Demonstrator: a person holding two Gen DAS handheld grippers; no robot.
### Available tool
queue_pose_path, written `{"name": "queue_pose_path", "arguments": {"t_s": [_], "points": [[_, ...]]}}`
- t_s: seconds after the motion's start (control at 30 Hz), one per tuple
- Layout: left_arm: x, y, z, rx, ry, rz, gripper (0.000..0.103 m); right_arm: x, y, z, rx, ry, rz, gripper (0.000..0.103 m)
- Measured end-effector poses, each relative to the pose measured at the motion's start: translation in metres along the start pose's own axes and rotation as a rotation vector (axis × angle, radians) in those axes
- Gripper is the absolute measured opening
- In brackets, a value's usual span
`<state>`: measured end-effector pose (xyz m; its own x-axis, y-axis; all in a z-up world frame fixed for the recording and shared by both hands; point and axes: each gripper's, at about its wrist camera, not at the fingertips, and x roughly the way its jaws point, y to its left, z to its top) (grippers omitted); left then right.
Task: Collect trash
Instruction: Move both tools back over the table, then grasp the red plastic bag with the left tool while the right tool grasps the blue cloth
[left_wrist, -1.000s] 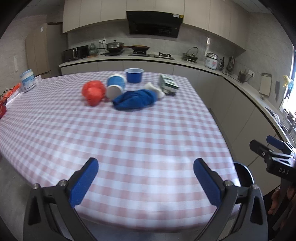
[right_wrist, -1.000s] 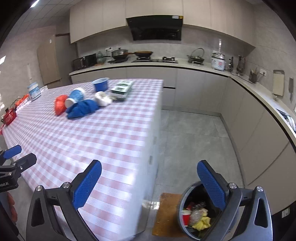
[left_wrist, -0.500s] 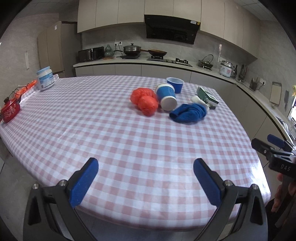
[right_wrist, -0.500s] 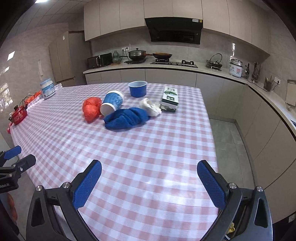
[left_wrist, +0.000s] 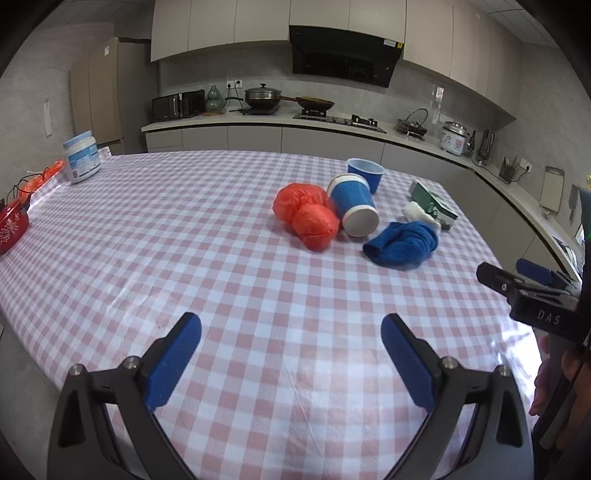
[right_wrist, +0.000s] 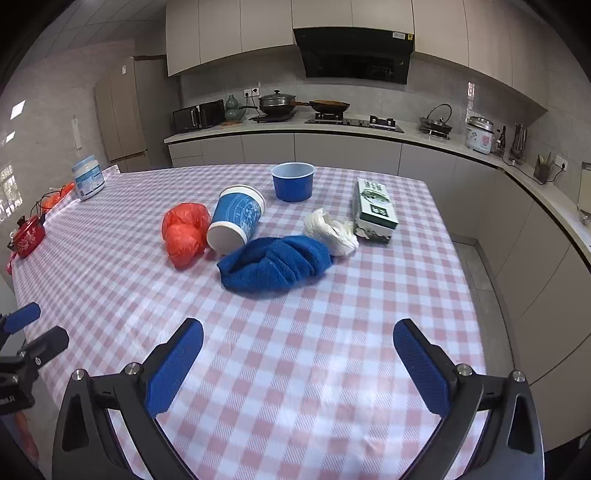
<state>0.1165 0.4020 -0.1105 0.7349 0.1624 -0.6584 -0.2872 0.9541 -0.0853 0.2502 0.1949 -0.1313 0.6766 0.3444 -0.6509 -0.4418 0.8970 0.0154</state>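
Observation:
A cluster of items lies on the pink checked tablecloth (right_wrist: 295, 369): a crumpled red plastic bag (right_wrist: 184, 232) (left_wrist: 306, 216), a tipped blue paper cup (right_wrist: 236, 219) (left_wrist: 354, 206), an upright blue bowl (right_wrist: 293, 181) (left_wrist: 365, 173), a bunched blue cloth (right_wrist: 275, 266) (left_wrist: 402, 243), a white crumpled wad (right_wrist: 330, 230) (left_wrist: 417, 214) and a green-and-white carton (right_wrist: 375, 208) (left_wrist: 434, 205). My left gripper (left_wrist: 291, 354) and my right gripper (right_wrist: 297, 362) both hover open over the near table, well short of the cluster, with nothing between their fingers.
A white jar (left_wrist: 82, 157) (right_wrist: 88, 177) stands at the far left of the table, a red kettle (right_wrist: 26, 236) at the left edge. Kitchen counters with a stove and rice cooker (right_wrist: 479, 134) run behind and to the right.
Both views have swung from the table's right edge toward its middle. The floor and the trash bin have left the right wrist view, and the cluster looks nearer. Both grippers stayed open.

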Motion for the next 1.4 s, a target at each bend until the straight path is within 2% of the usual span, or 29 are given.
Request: {"name": "queue_pose_path", "arguments": {"t_s": [0.4, 0.5, 0.53, 0.57, 0.6, 0.87, 0.97, 1.07, 1.13, 1.23, 1.4], "points": [[0.068, -0.001, 0.038, -0.012, 0.040, -0.015, 0.097, 0.107, 0.000, 0.036, 0.050, 0.099, 0.039, 0.096], [0.082, -0.006, 0.045, -0.015, 0.051, -0.029, 0.095, 0.123, -0.001, 0.041, 0.051, 0.119, 0.056, 0.090], [0.088, -0.008, 0.048, -0.017, 0.055, -0.037, 0.093, 0.127, -0.002, 0.042, 0.048, 0.126, 0.065, 0.084], [0.094, -0.010, 0.051, -0.019, 0.058, -0.047, 0.092, 0.130, -0.003, 0.043, 0.047, 0.130, 0.074, 0.074], [0.099, -0.012, 0.052, -0.020, 0.061, -0.051, 0.092, 0.133, -0.006, 0.044, 0.047, 0.137, 0.085, 0.070], [0.142, -0.020, 0.066, -0.042, 0.113, -0.073, 0.081, 0.145, -0.016, 0.058, 0.019, 0.128, 0.131, 0.050], [0.155, -0.024, 0.069, -0.038, 0.141, -0.078, 0.069, 0.147, -0.017, 0.062, 0.013, 0.118, 0.154, 0.040], [0.164, -0.023, 0.068, -0.051, 0.174, -0.087, 0.049, 0.147, -0.018, 0.063, 0.012, 0.113, 0.171, 0.035], [0.163, -0.021, 0.068, -0.053, 0.169, -0.085, 0.032, 0.145, -0.019, 0.063, 0.007, 0.110, 0.176, 0.032], [0.155, -0.014, 0.067, -0.073, 0.151, -0.114, 0.022, 0.142, -0.021, 0.063, 0.010, 0.107, 0.179, 0.030], [0.127, -0.009, 0.064, -0.049, 0.093, -0.098, 0.018, 0.129, -0.022, 0.059, 0.016, 0.085, 0.180, 0.028]]}}
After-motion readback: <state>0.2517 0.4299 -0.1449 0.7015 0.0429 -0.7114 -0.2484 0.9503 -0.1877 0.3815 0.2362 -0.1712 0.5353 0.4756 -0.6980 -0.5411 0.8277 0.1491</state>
